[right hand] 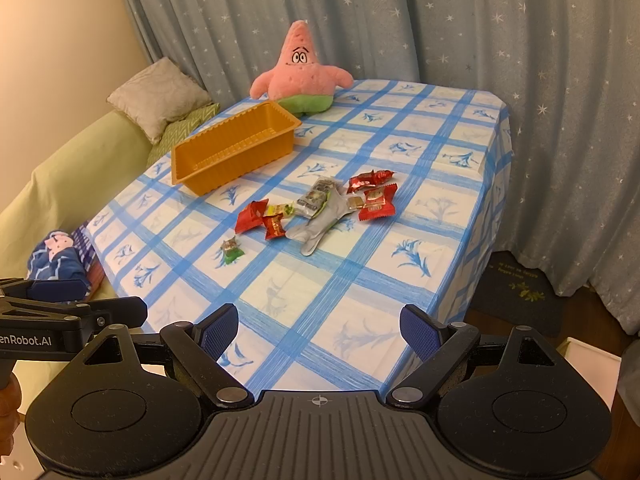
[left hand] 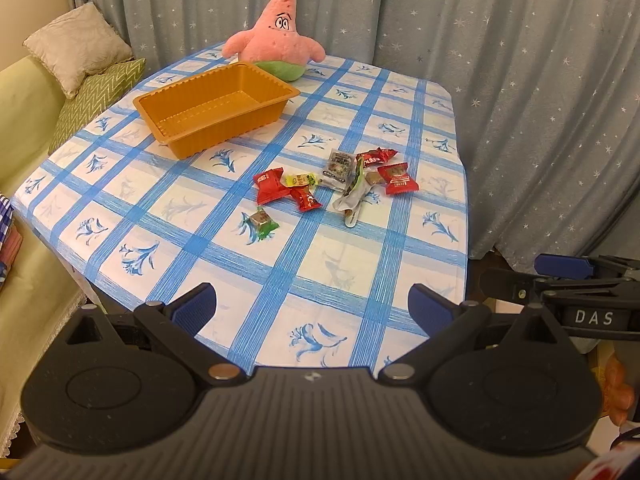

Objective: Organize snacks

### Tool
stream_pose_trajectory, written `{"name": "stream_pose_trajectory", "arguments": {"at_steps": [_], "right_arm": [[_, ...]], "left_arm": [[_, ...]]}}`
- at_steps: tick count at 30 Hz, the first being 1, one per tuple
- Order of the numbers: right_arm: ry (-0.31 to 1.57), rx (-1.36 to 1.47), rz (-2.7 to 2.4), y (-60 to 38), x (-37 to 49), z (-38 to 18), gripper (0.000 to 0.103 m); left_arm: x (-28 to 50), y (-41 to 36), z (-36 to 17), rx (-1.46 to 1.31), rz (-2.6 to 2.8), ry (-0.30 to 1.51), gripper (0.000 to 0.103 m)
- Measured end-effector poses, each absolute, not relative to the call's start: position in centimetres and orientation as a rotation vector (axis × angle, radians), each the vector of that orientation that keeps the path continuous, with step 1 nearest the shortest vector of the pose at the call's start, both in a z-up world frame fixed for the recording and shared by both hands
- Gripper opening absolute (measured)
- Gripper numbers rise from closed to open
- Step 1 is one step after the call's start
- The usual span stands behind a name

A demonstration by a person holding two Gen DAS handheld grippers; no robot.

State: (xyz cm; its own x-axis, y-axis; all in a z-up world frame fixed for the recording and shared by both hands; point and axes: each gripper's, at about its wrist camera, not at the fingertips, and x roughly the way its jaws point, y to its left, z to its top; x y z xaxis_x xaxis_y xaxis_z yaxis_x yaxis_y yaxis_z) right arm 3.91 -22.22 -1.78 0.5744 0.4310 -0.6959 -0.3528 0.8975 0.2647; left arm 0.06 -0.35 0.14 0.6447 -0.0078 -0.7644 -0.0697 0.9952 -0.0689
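Several small snack packets (left hand: pixel 340 178) (right hand: pixel 320 210) lie scattered mid-table: red ones (left hand: pixel 398 178) (right hand: pixel 376 202), a silver-grey one (left hand: pixel 352 198) (right hand: pixel 318 228) and a lone green-edged one (left hand: pixel 262 222) (right hand: pixel 231 250). An empty orange plastic tray (left hand: pixel 216 106) (right hand: pixel 234 146) stands at the far left. My left gripper (left hand: pixel 314 308) is open and empty above the table's near edge. My right gripper (right hand: pixel 318 330) is open and empty, also at the near edge. Each gripper shows at the side of the other's view.
A pink starfish plush (left hand: pixel 276 36) (right hand: pixel 302 72) sits behind the tray at the table's (left hand: pixel 320 264) (right hand: pixel 360 280) far edge. A green sofa with cushions (left hand: pixel 80 60) (right hand: pixel 160 94) is at the left. Blue star curtains hang behind. A dark mat (right hand: pixel 516 288) lies on the floor right.
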Motion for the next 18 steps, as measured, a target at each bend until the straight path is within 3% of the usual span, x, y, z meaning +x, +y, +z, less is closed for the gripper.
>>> {"name": "stream_pose_trajectory", "arguments": {"at_steps": [18], "right_arm": [[0.843, 0.101, 0.460, -22.30, 4.11, -1.87, 0.088]], "left_arm": [[0.24, -0.48, 0.01, -0.095, 0.032, 0.871, 0.102]]}}
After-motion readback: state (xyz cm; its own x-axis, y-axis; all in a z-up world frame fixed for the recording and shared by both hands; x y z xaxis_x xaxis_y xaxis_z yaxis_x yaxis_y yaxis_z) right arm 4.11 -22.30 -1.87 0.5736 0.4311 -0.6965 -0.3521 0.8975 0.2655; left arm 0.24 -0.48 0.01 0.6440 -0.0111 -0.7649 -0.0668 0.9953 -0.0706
